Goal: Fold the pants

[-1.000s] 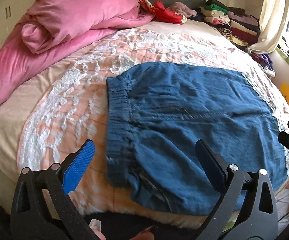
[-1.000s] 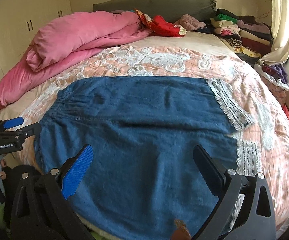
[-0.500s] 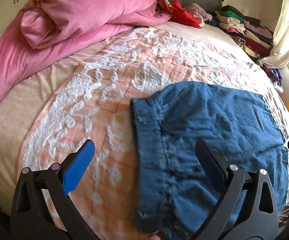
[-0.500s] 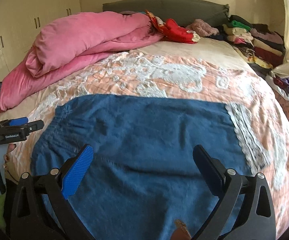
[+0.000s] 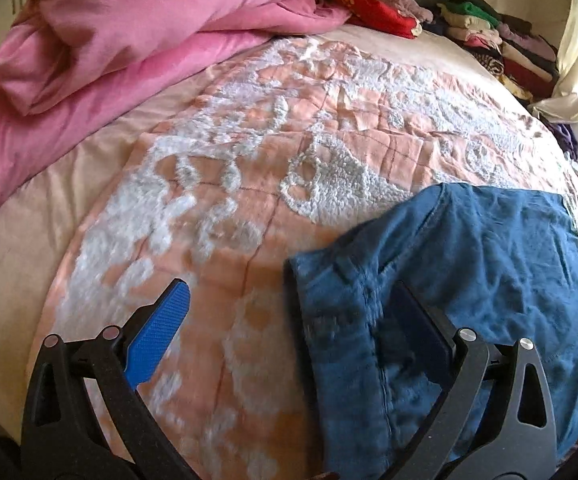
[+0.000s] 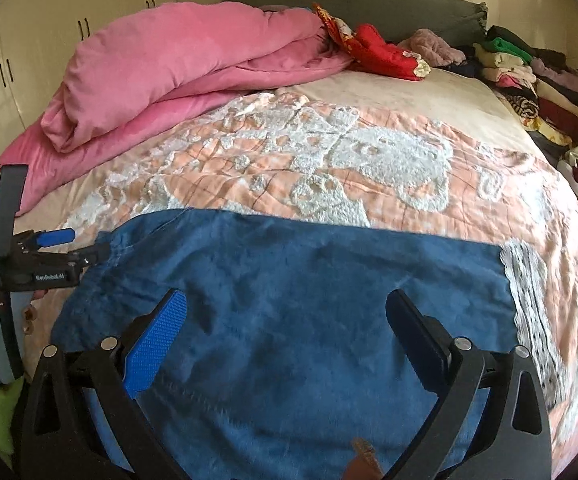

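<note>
Blue denim pants lie folded flat on the peach bedspread. In the left wrist view the pants fill the lower right, waistband edge facing left. My left gripper hangs open over that waistband edge, one finger over the bedspread, the other over the denim. From the right wrist view the left gripper shows at the pants' left end, held by a hand. My right gripper stands open above the middle of the pants, nothing between its fingers.
A pink duvet is bunched at the far left of the bed. Red cloth and stacks of folded clothes line the headboard and right side. White wardrobes stand to the left. Bare bedspread lies beyond the pants.
Both views have moved forward and left over the bed. The pants now sit lower and further right in the left wrist view. Both grippers stay open.
</note>
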Demonstrator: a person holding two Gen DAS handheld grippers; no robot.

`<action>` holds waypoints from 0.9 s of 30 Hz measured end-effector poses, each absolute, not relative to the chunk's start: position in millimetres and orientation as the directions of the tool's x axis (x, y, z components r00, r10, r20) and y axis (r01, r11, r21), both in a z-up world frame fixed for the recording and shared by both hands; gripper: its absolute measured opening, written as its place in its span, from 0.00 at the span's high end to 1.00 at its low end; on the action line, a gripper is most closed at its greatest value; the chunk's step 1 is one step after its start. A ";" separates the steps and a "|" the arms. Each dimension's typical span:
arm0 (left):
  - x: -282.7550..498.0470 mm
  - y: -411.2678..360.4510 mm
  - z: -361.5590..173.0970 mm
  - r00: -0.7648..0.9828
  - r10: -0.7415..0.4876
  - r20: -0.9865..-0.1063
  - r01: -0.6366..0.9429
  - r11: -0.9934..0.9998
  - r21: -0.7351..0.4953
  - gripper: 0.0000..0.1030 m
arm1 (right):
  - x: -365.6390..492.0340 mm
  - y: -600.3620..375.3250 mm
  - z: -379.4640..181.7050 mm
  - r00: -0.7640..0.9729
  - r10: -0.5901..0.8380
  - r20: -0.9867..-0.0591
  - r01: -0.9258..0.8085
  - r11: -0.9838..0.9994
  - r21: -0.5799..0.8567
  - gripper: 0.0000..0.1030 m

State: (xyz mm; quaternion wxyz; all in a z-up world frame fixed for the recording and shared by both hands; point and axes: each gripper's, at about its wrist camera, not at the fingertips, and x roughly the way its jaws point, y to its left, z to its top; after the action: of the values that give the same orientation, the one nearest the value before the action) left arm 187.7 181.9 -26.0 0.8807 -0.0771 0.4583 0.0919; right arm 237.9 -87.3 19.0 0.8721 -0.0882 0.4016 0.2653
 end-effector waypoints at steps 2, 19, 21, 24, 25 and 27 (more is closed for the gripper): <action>193.4 181.1 -29.6 0.564 0.099 -0.820 -0.224 0.974 -0.037 0.09 | 247.0 -79.1 15.3 0.533 0.382 -0.755 -0.541 0.840 0.043 0.04; 194.0 167.0 -31.7 0.642 -0.001 -0.766 -0.073 0.995 -0.062 0.71 | 301.1 -19.7 -23.4 0.476 0.311 -0.822 -0.664 0.740 -0.105 0.04; 187.8 169.4 -24.8 0.659 -0.021 -0.752 -0.066 0.994 -0.086 0.72 | 304.5 -13.8 -24.7 0.480 0.304 -0.823 -0.678 0.724 -0.127 0.04; 178.5 166.2 -14.2 0.683 -0.033 -0.730 -0.048 0.995 -0.090 0.73 | 307.0 -5.8 -25.1 0.476 0.311 -0.822 -0.708 0.691 -0.148 0.04; 176.0 164.4 -11.2 0.690 -0.035 -0.723 -0.042 0.995 -0.089 0.73 | 307.4 -3.6 -25.1 0.470 0.320 -0.823 -0.720 0.678 -0.148 0.04; 168.9 160.1 -4.6 0.704 -0.048 -0.708 -0.025 0.995 -0.092 0.74 | 307.8 2.0 -25.1 0.459 0.334 -0.823 -0.745 0.649 -0.153 0.04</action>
State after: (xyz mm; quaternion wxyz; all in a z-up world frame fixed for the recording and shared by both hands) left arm 168.9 160.1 -4.6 0.9219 -0.0472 0.3845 -0.0062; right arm 307.8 2.0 -25.1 0.8148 -0.2567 0.4008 0.3311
